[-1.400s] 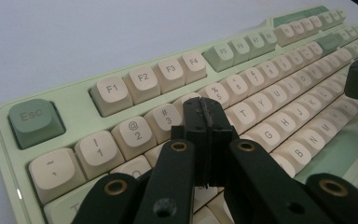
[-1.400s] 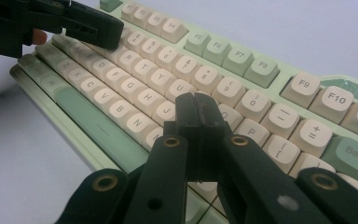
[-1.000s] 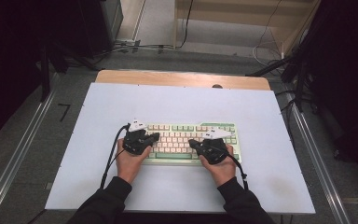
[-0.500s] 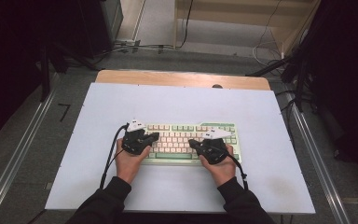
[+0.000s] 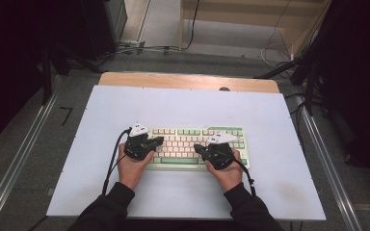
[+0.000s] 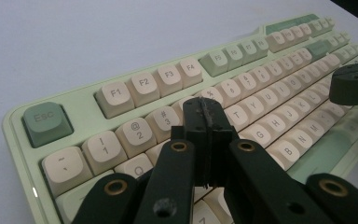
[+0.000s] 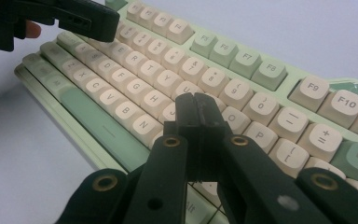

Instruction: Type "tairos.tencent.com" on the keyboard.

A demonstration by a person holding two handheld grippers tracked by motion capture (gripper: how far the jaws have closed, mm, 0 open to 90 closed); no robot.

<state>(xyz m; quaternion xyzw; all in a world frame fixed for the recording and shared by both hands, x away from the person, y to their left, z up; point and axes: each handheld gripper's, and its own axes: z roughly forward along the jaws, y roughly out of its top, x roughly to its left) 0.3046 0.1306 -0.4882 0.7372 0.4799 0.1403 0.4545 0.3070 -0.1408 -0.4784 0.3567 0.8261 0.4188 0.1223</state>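
Note:
A pale green keyboard [image 5: 192, 144] with cream and green keys lies on the white table top [image 5: 188, 106]. My left gripper [image 5: 160, 140] hovers over the keyboard's left end, jaws shut with nothing between them; in the left gripper view its tips [image 6: 207, 112] sit above the keys near the number row of the keyboard [image 6: 270, 93]. My right gripper [image 5: 197, 148] hangs over the right half, also shut and empty; its tips [image 7: 196, 107] point over the letter keys of the keyboard [image 7: 135, 79]. The two grippers point toward each other.
The table's wooden far edge [image 5: 188, 81] borders a floor with cables. Metal rails [image 5: 24, 159] run along both sides. Dark equipment stands at the left and right. Bare table surface surrounds the keyboard.

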